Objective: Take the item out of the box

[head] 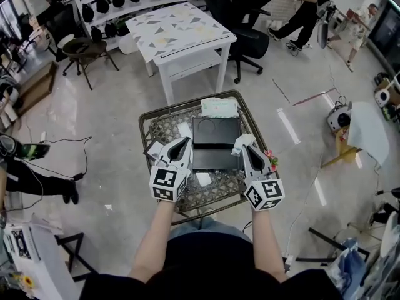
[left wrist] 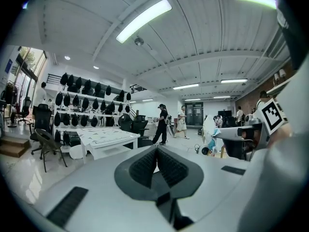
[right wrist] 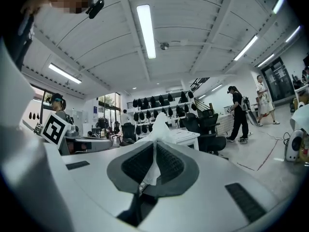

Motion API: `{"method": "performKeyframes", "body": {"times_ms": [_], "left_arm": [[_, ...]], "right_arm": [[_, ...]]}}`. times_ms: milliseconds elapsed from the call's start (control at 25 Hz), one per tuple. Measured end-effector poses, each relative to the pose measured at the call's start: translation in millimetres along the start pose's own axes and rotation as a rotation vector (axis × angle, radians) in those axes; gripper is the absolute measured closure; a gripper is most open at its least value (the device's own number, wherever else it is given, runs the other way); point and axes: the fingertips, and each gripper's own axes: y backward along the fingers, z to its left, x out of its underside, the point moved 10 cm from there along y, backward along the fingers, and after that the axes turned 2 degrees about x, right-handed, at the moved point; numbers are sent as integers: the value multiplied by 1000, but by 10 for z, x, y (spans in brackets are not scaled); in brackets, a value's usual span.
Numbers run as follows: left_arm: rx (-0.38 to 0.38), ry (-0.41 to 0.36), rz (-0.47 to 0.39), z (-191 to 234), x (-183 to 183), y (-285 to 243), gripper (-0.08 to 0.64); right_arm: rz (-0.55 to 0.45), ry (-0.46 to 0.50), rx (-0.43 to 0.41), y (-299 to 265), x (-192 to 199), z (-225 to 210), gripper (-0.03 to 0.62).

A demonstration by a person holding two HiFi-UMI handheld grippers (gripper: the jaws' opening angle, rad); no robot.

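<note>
A black box [head: 215, 144] lies flat in the middle of a wire basket table [head: 164, 113], with round recesses showing at its far end. My right gripper [head: 241, 147] hovers at the box's right edge, shut on a crumpled white wrapping [head: 244, 140]. In the right gripper view that white wrapping [right wrist: 157, 133] sticks up from between the closed pads of the gripper [right wrist: 154, 152]. At the box's left edge my left gripper [head: 182, 143] is shut and holds nothing. In its own view the left gripper [left wrist: 156, 154] shows its ribbed pads together, pointing out into the room.
A white-green packet [head: 219, 107] lies in the basket beyond the box, with small white cards [head: 204, 179] near the left gripper. A pink item [head: 272, 161] sits at the basket's right rim. A patterned white table [head: 181, 29] and black chairs [head: 247, 19] stand ahead. People move at the far right.
</note>
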Motion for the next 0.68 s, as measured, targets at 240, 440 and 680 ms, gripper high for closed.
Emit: {"method": "performKeyframes", "body": {"times_ms": [240, 440, 680], "left_arm": [[9, -8, -1, -68, -6, 21, 540], [5, -5, -1, -53, -4, 63, 540], [8, -5, 1, -55, -26, 80, 540]], "right_arm": [[6, 4, 2, 59, 23, -2, 569], [13, 5, 6, 72, 35, 20, 569], [19, 13, 10, 67, -4, 29, 568]]}}
